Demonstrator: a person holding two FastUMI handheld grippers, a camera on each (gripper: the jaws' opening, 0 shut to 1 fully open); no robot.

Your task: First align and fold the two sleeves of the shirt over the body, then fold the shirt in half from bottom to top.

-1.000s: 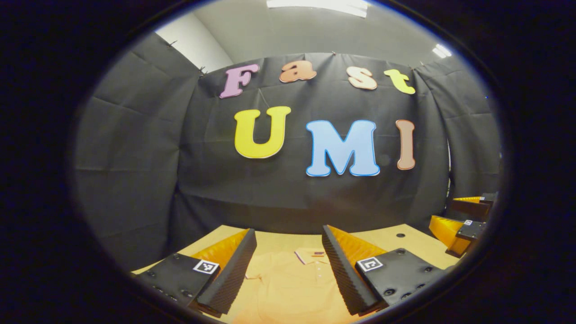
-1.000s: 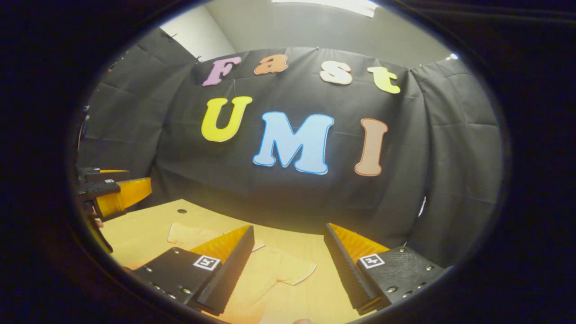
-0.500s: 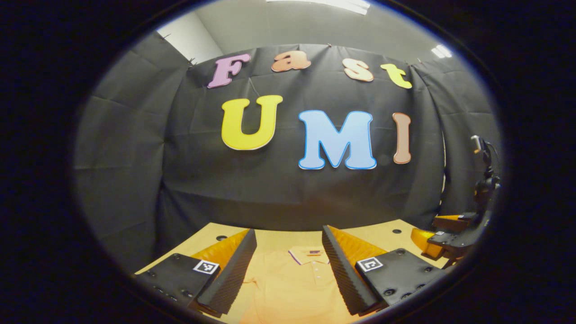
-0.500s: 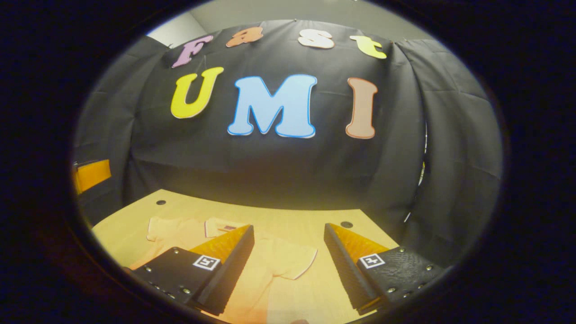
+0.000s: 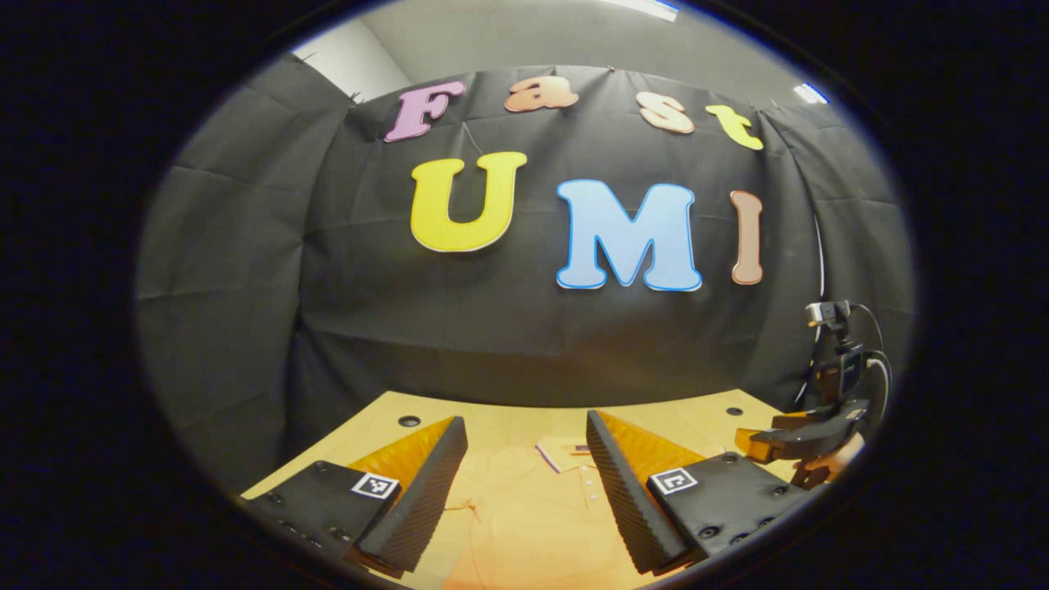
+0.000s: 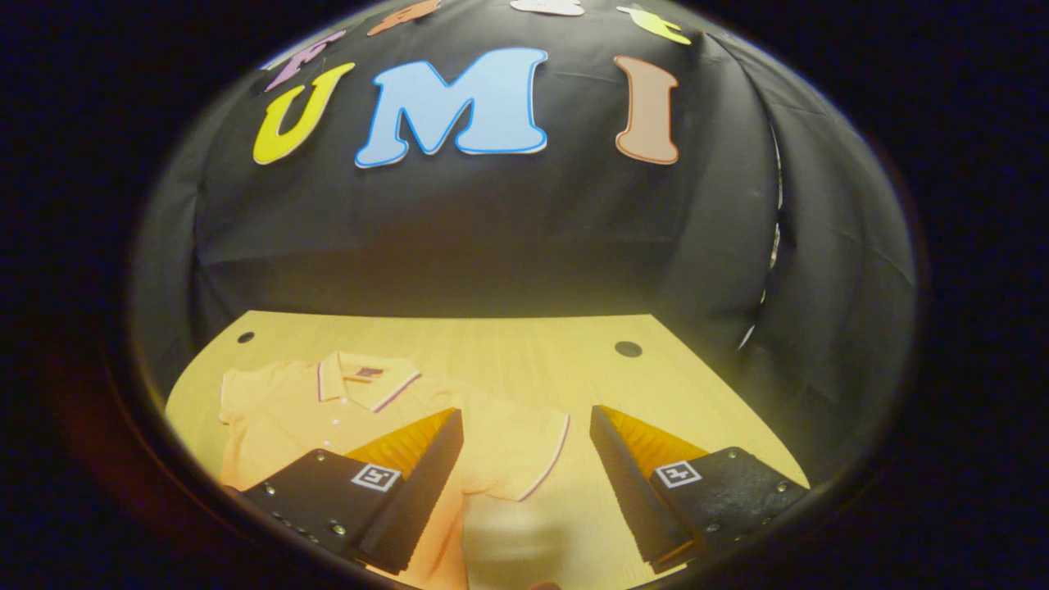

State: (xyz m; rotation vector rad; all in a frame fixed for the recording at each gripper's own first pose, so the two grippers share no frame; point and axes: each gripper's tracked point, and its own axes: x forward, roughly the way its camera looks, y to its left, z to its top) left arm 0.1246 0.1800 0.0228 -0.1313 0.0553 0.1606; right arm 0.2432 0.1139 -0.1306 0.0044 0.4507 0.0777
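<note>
Compared with a second ago, the right gripper (image 6: 524, 492) is tilting downward, so more of the table (image 6: 508, 352) and the shirt (image 6: 328, 410) is coming into the right gripper view. The shirt is lying flat at lower left of that view, collar toward the far wall, one sleeve (image 6: 524, 451) spreading between the parted, empty fingers; its lower body is being cut off by the bottom edge and partly hidden behind the left finger. In the left gripper view the left gripper (image 5: 524, 492) is hanging unclenched above the shirt's collar (image 5: 565, 451), its fingers covering both shoulders. At lower right there, the right gripper is appearing small and dim, so its jaws are hard to make out.
</note>
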